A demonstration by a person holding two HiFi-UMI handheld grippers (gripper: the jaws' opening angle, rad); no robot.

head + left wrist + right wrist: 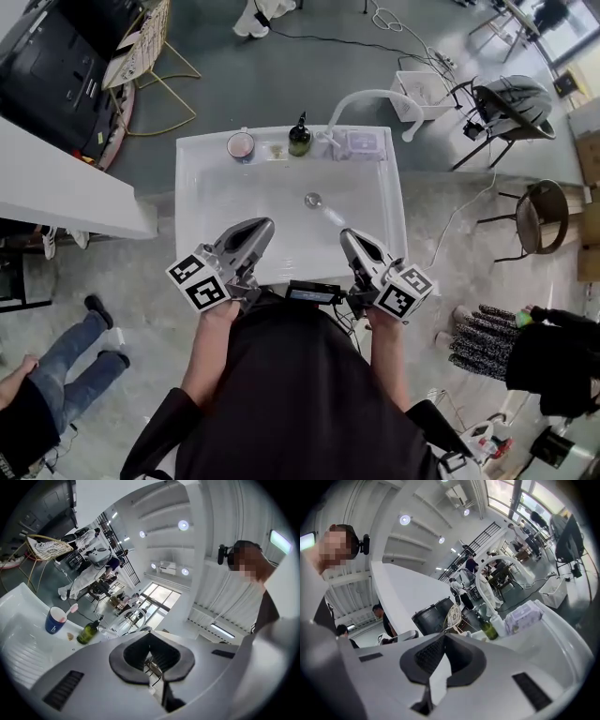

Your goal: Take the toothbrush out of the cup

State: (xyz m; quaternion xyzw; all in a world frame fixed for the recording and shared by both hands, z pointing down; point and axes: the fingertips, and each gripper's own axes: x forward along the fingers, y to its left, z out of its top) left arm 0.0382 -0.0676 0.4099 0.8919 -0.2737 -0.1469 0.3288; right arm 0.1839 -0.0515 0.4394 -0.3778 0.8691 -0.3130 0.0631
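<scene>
In the head view both grippers are held over the near edge of a white sink (193,192). The left gripper (262,227) and right gripper (348,237) point toward its far ledge. On that ledge, well beyond the left jaws and across the basin, stands the cup (241,145). A dark bottle (299,137) stands to the right of the cup, and a pack of wipes (362,143) lies beyond the right jaws. From this height the cup's contents are a pinkish blur. The left gripper view is clearer: the cup is blue, far ahead and to the left of the jaws. The toothbrush (71,608) leans in it, with its pink head over the rim toward the green bottle. The left jaws are closed together with nothing between them. The right gripper view shows the bottle, a small white bottle (500,624) and the wipes ahead and to the right of its jaws, but not the cup. The right jaws are likewise pressed together and empty.
</scene>
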